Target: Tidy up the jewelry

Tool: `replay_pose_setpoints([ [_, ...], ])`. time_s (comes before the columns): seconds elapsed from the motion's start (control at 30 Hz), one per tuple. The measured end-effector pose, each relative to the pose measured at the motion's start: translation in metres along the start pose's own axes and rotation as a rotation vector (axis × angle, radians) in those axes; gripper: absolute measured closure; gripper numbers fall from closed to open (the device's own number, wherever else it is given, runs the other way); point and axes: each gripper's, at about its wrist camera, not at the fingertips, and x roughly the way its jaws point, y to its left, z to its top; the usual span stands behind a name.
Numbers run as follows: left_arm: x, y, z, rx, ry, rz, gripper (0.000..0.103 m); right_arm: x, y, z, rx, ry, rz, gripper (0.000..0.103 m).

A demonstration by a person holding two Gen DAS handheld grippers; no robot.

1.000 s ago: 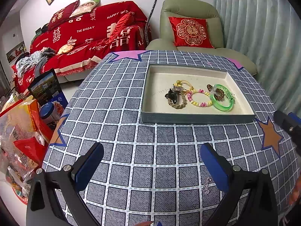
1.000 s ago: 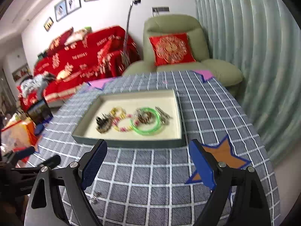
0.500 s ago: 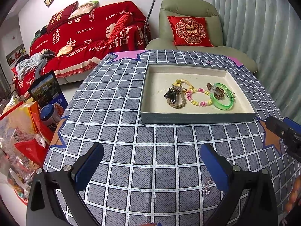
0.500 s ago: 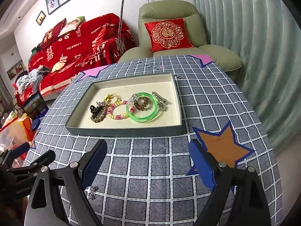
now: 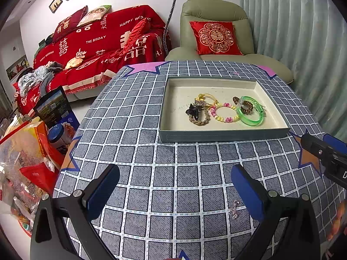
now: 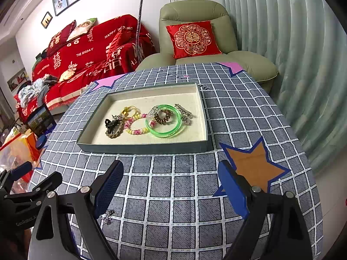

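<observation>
Risk: we may miss the small silver trinket [image 5: 234, 210] on the worktop [image 5: 138, 130] | left tool [image 5: 175, 191], right tool [image 6: 171, 186] both gape empty.

red sofa cover [image 5: 97, 43] printed "HAPPY WEDDING", "THE BIGDAY", left gripper [image 6: 26, 195] body marked "GenRobot"

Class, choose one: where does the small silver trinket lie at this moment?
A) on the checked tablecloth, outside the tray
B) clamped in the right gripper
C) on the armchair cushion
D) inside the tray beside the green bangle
A: the small silver trinket lies on the checked tablecloth, nearer the cameras than the tray, with no finger touching it.
</observation>
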Motion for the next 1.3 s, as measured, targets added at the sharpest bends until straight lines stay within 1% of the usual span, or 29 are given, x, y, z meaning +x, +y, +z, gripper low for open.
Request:
replay_pose_setpoints([
  [0.13,-0.002,0.0,-0.001,-0.001,0.002,0.0,0.0,-0.001,0.003,0.0,-0.014,0.014,-0.003,0.013],
  [0.4,-0.001,0.0,-0.001,0.0,0.0,0.001,0.0,-0.006,0.009,-0.002,-0.048,0.015,-0.041,0.013],
  [0.83,-0.011,-0.001,-0.006,-0.004,0.013,-0.024,0.0,-0.01,0.01,-0.002,-0.059,0.029,-0.065,0.013],
  [1.13,-0.014,0.0,-0.006,-0.003,0.02,-0.03,0.0,-0.014,0.01,-0.004,-0.048,0.035,-0.06,0.013],
  [1.3,-0.016,-0.001,-0.007,-0.004,0.019,-0.03,0.0,-0.015,0.006,-0.007,-0.016,0.063,-0.039,0.013],
])
